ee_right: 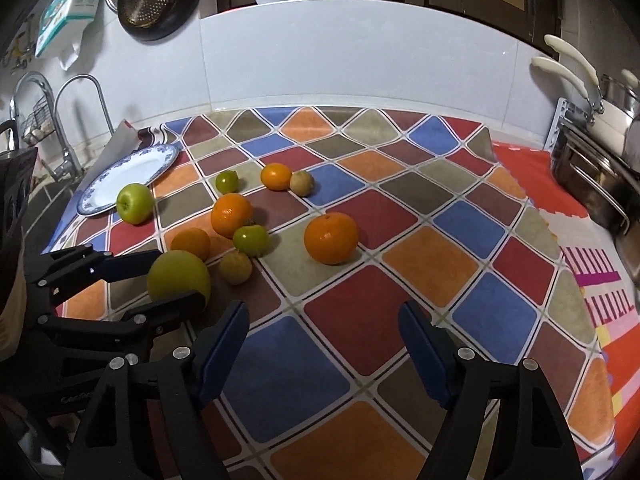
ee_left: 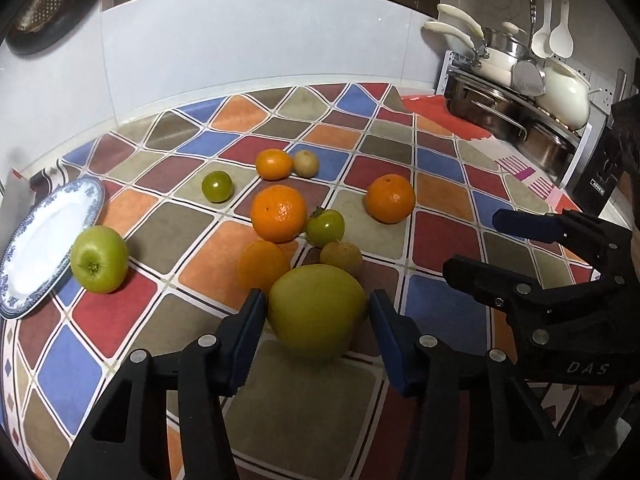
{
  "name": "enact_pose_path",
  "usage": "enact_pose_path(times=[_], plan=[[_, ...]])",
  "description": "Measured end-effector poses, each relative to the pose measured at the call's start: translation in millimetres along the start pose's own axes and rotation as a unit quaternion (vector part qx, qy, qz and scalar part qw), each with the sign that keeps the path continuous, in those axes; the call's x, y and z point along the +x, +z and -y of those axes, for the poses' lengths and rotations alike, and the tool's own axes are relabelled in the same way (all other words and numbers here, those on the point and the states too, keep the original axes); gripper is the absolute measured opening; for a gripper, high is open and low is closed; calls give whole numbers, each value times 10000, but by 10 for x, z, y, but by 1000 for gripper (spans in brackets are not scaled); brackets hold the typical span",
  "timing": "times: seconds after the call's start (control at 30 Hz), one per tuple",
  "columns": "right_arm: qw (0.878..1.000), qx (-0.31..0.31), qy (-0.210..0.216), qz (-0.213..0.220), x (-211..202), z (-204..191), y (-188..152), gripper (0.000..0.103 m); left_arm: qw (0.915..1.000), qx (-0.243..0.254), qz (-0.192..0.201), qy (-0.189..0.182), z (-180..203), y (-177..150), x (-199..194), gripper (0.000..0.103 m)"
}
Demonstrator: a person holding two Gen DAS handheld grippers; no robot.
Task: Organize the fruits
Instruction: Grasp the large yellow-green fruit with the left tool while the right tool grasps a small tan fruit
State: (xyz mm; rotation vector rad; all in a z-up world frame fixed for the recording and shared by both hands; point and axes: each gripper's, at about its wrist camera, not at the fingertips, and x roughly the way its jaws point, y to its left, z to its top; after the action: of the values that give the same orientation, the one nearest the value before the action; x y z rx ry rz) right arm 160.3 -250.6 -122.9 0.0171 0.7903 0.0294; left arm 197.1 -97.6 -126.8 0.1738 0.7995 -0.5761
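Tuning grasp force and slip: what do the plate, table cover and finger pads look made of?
Plate: looks like glazed ceramic, glossy white with blue printed rim.
Table cover: likely vinyl or oilcloth, smooth printed sheet with soft sheen and a curled edge.
Finger pads: probably matte blue rubber or plastic; cannot tell which.

Dim indoor light, probably from overhead, leaves soft shadows under the fruit. Fisheye distortion bends the backsplash (ee_left: pixel 248 44) and darkens corners. The nearest green fruit (ee_left: pixel 316 310) looks slightly blurred.
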Motion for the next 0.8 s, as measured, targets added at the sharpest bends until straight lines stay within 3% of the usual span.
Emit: enact_pose_path(times=[0.23, 0.4, 0.53, 0.8], plan=[[9999, 23, 109, -66, 50, -43, 34, 76, 9999, -111, 2, 9, -63, -1, -62, 52], [9995, -50, 299, -80, 140, -160, 109, 71, 9989, -292, 9, 373, -217, -19, -222, 52], [9988, -100, 470, -133, 261, -276, 172, 64, 9969, -221, 16, 758, -306, -30, -273, 52], [9967, -73, 689, -430, 559, -435, 239, 49, 9954, -367, -36, 885, -465, -54, -282, 52]])
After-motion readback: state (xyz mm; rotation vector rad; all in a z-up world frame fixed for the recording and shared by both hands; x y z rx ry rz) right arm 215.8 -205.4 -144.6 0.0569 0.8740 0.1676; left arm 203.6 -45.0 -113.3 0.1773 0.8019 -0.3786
